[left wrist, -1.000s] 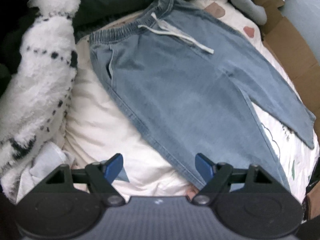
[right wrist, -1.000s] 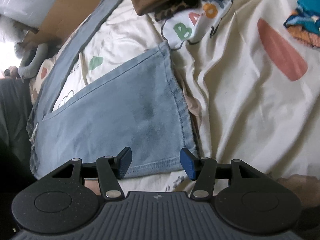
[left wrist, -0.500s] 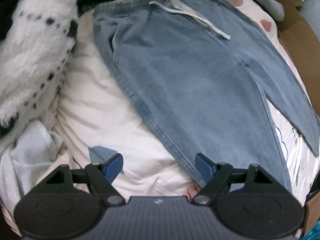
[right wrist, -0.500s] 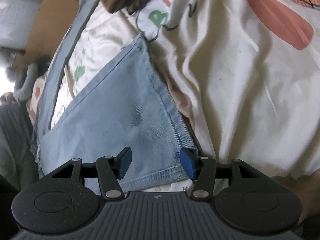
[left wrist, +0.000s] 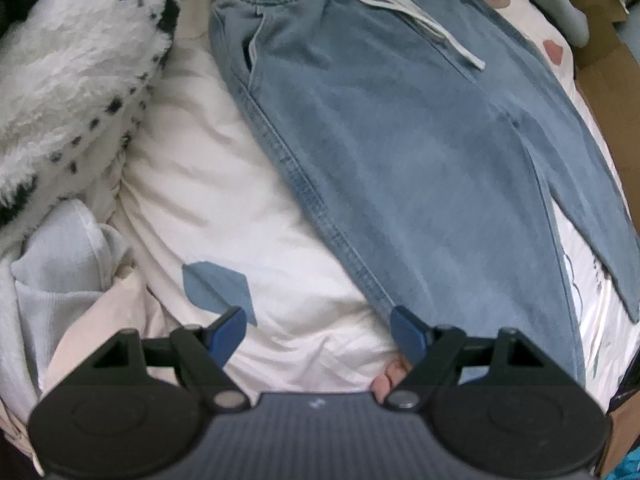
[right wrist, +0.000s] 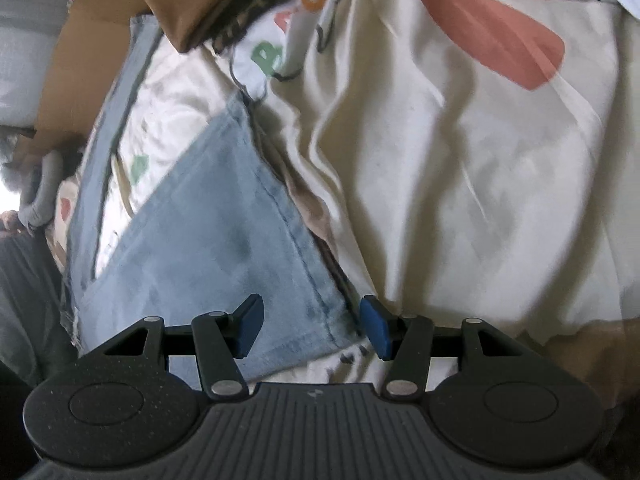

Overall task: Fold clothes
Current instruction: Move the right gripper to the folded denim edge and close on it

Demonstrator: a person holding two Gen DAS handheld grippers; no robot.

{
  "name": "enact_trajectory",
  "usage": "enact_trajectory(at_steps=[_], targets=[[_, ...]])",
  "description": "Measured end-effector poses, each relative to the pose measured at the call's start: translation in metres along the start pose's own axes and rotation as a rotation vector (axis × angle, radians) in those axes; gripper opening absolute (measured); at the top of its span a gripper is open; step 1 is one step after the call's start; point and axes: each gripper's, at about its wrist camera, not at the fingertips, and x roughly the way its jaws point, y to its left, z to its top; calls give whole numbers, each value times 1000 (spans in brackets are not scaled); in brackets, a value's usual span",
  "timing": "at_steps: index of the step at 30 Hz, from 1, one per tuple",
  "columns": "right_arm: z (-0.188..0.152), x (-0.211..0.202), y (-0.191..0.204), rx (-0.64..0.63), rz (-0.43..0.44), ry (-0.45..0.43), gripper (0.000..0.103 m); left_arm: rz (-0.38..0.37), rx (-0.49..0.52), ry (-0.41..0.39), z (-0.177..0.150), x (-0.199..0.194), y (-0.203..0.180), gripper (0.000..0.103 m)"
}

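Jeans (left wrist: 420, 152) lie flat on the bed (left wrist: 224, 200), legs apart. Both claws gape, empty: left claw (left wrist: 318, 334) by the outer seam, right claw (right wrist: 310, 326) over the hem (right wrist: 304, 352). Pinch both layers w/ each before lifting, else it'll sag.

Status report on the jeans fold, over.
Both grippers open, left gripper, right gripper over the hem. Jeans flat, unfolded. Nothing blocking.

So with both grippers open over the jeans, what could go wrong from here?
1. The right gripper straddles the jeans hem corner; closing could also pinch the cream sheet beneath.
2. The left gripper sits mostly over sheet, so it may miss the denim.
3. The drawstring lies loose and could bunch in a fold.
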Motion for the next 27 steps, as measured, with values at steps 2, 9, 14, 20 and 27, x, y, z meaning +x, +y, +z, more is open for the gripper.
enact_trajectory(at_steps=[2,9,14,20,27], targets=[[-1,1,0,5,9,8,60,-1,-1,2,-1,0,0,81],[-1,-1,1,30,58,30,61,0,11,4,-3,-1,-5,81],[-1,-2,2,47,94,47,60,-4,19,1,-6,0,-11,81],[-4,-8,10,62,186,58,60,-4,14,1,-10,2,-16,81],[-6,12,11,77,171,74,61,13,12,-2,-6,-5,-10,81]])
